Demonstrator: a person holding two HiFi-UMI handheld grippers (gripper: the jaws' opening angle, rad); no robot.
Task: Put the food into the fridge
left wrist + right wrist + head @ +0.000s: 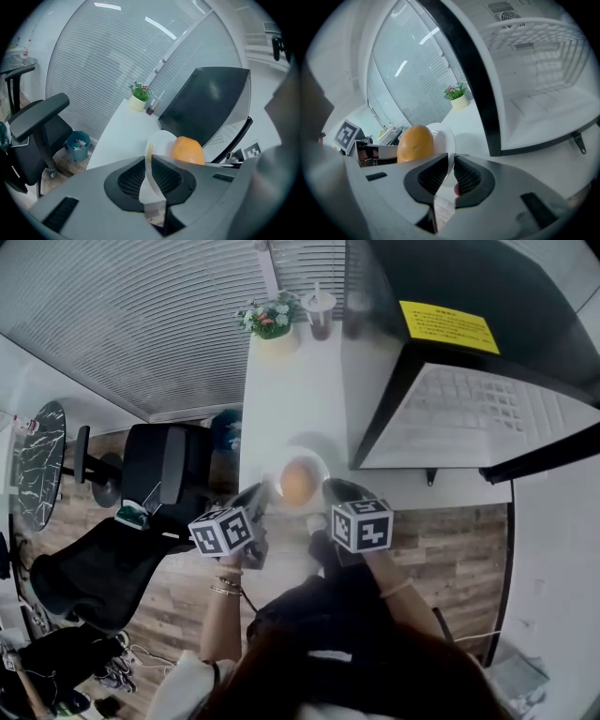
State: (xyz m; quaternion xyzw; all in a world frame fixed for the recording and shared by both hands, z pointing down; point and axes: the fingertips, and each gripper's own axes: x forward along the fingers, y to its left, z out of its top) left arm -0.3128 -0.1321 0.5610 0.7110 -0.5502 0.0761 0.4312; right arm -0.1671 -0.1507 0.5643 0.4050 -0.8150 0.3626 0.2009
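Note:
An orange bread roll (297, 481) lies on a white plate (317, 463) held over the near edge of the white counter (291, 390). My left gripper (259, 498) is shut on the plate's left rim, and my right gripper (323, 491) is shut on its right rim. In the left gripper view the plate (156, 144) stands edge-on between the jaws with the roll (187, 150) behind it. The right gripper view shows the plate (444, 137) pinched and the roll (415, 143) to its left. The small fridge (450, 362) stands at the right with its door open, its white inside (543, 93) showing.
A potted plant (270, 320) and a lidded cup (319, 313) stand at the counter's far end. A black office chair (141, 512) is on the wooden floor to the left. A bin (77, 145) sits beside the counter. The fridge door (464, 70) rises close on the right.

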